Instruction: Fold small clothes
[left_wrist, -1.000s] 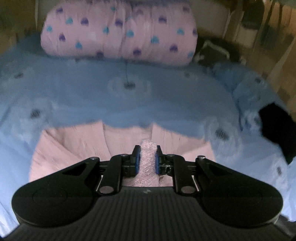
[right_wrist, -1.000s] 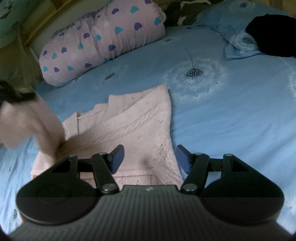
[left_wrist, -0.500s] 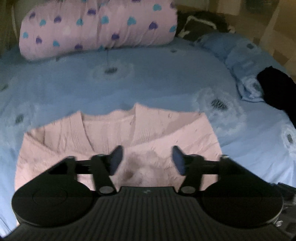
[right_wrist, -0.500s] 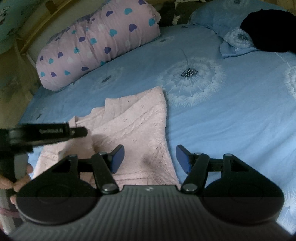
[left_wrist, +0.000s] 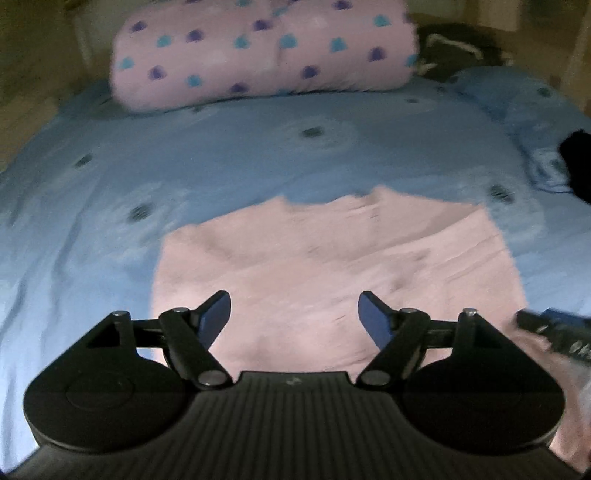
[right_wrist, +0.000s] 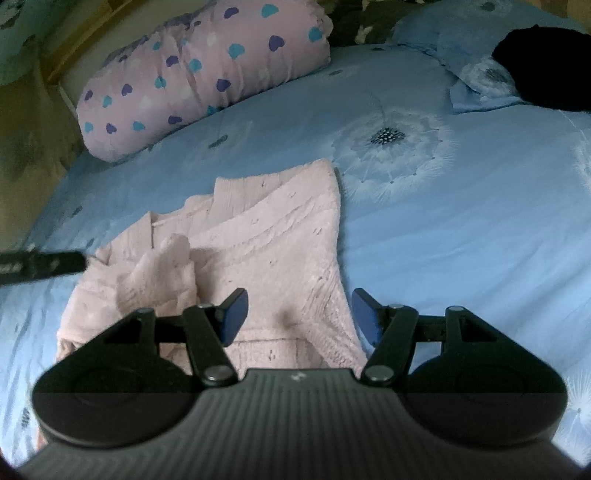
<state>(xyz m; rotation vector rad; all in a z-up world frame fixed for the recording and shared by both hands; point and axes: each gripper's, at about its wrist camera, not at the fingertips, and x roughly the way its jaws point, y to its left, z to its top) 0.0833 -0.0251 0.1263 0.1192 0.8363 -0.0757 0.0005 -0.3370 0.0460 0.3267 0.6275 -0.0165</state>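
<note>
Since a second ago the left gripper (left_wrist: 294, 314) has let go of the bunched pink knit it was pinching; its jaws have just been opening and now stand wide with nothing between the fingers (left_wrist: 216, 314). It has also pulled away, so that more of the pink sweater (left_wrist: 332, 266) lies ahead of it, and its view is smeared by motion. It tilts steeply down over the near edge of the sweater. From the right wrist view the left gripper shows only as a dark bar at the left edge (right_wrist: 40, 264), just beside the released sleeve (right_wrist: 159, 277), which lies crumpled on the sweater's left half.

Right gripper (right_wrist: 299, 314) hovers, tilted down, over the sweater's near right corner, fingers (right_wrist: 234, 314) apart and empty.

The sweater rests flat on the blue bed cover (right_wrist: 461, 229). A pink heart-print pillow (right_wrist: 207, 74) lies at the far side, well apart, and a black garment (right_wrist: 546, 66) sits at the far right.
</note>
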